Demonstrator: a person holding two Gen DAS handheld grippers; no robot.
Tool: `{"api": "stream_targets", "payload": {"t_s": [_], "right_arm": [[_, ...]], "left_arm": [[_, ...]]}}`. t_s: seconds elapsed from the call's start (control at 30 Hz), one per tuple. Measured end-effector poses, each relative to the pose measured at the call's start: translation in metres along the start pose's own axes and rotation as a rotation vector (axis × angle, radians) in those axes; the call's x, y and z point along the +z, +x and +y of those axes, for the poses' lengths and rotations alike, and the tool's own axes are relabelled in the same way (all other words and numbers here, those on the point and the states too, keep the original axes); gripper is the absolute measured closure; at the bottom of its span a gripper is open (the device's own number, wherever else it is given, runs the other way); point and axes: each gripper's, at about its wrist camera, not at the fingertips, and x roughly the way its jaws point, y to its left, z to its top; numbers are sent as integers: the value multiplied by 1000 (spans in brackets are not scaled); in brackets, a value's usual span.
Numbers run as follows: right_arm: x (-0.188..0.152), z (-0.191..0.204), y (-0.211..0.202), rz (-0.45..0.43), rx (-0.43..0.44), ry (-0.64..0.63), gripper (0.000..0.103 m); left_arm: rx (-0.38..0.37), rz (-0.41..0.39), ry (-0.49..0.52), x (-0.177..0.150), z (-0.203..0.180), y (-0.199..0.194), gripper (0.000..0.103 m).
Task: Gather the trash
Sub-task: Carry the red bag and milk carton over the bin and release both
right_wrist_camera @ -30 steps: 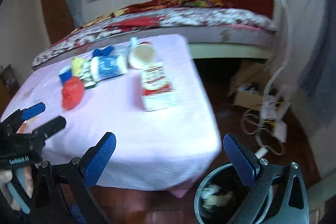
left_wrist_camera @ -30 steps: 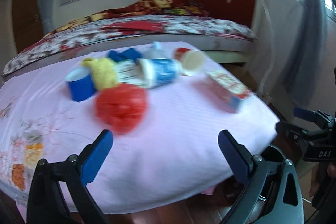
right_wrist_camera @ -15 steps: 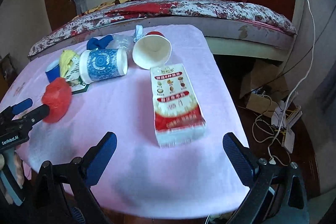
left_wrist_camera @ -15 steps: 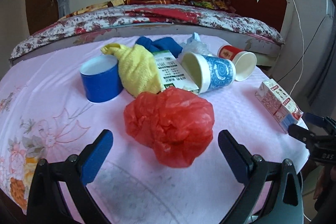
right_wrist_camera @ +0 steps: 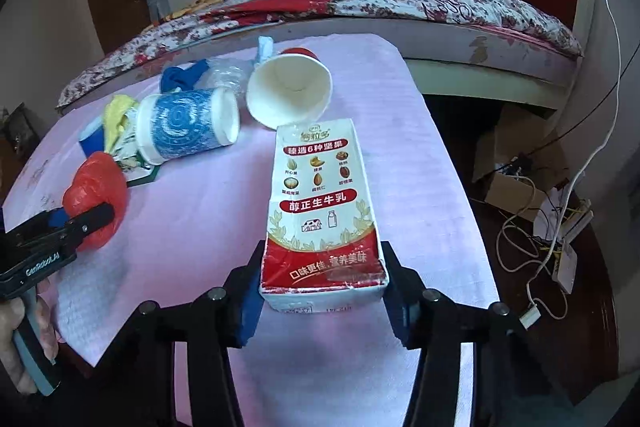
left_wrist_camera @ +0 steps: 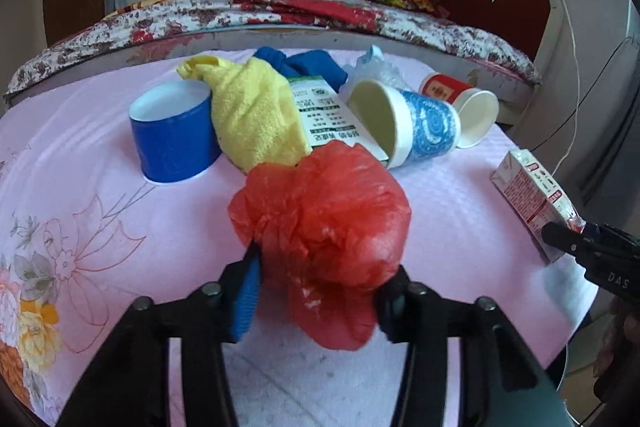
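My left gripper [left_wrist_camera: 320, 291] is shut on a crumpled red plastic bag [left_wrist_camera: 324, 223] lying on the pink tablecloth [left_wrist_camera: 100, 227]. My right gripper [right_wrist_camera: 322, 291] is shut on the near end of a red and white milk carton [right_wrist_camera: 320, 211] lying flat near the table's right edge. The bag [right_wrist_camera: 94, 199] and the left gripper [right_wrist_camera: 80, 223] show at the left of the right wrist view. The carton [left_wrist_camera: 532, 203] shows at the right of the left wrist view.
Behind the bag lie a blue cup [left_wrist_camera: 172, 135], a yellow cloth [left_wrist_camera: 252, 119], a green and white carton [left_wrist_camera: 332, 115], a blue patterned cup [left_wrist_camera: 404, 123] on its side, a red cup [left_wrist_camera: 460, 103] and a blue cloth [left_wrist_camera: 312, 63]. A bed [left_wrist_camera: 320, 15] stands beyond. Cables [right_wrist_camera: 552, 227] lie on the floor at right.
Both grippers have moved forward over the table and closed, the left one on the red bag and the right one on the milk carton.
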Motion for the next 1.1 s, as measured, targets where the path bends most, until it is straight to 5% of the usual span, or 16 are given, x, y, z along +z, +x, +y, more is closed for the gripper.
{"api": "stream_targets", "payload": {"t_s": [0.37, 1.1], "right_arm": [[-24, -10, -55, -64, -21, -7, 50], [-112, -119, -163, -94, -198, 154, 50]], "left_arm": [[-84, -60, 74, -11, -32, -42, 57], [-338, -57, 320, -35, -181, -71, 58]]}}
